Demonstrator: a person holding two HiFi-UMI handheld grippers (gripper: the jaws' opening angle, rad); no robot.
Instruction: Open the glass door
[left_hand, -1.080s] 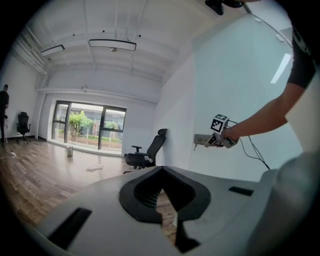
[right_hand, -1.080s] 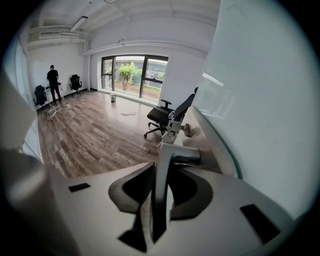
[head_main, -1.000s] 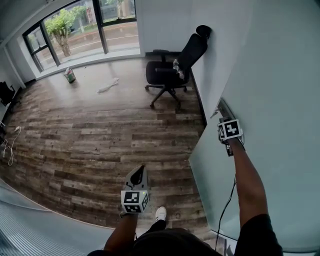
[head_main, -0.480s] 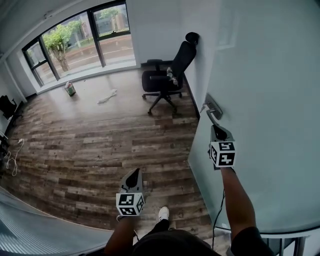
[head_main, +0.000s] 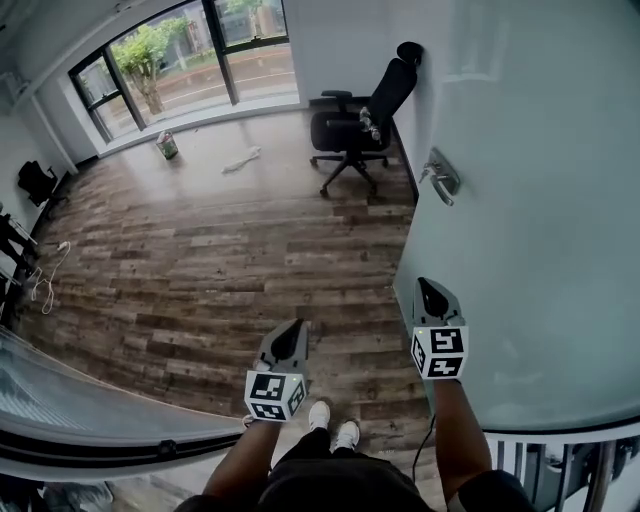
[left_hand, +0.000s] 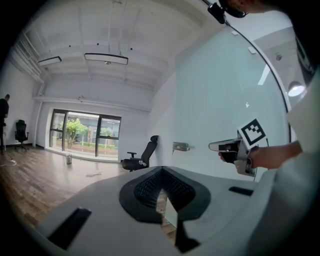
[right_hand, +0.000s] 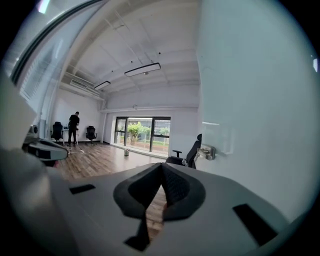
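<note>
The frosted glass door (head_main: 530, 200) fills the right side of the head view, standing ajar into the room with its free edge toward the floor. Its metal handle (head_main: 440, 178) is bare; it also shows in the left gripper view, handle (left_hand: 180, 146), and in the right gripper view, handle (right_hand: 206, 151). My right gripper (head_main: 428, 286) hangs well short of the handle, shut and empty, beside the door's face. My left gripper (head_main: 292, 330) is level with it over the wood floor, also shut on nothing. Each gripper view shows closed pads: left gripper (left_hand: 161, 170), right gripper (right_hand: 161, 165).
A black office chair (head_main: 355, 125) stands by the wall beyond the door. Big windows (head_main: 190, 50) close the far end. A small bag (head_main: 167, 145) and a white cloth (head_main: 240, 160) lie on the floor. A curved glass panel (head_main: 60, 400) is at lower left. A person (right_hand: 73, 127) stands far off.
My right gripper has left the door handle, shut, and drawn back toward my body. The left gripper came back too. The handle now sits farther away.
</note>
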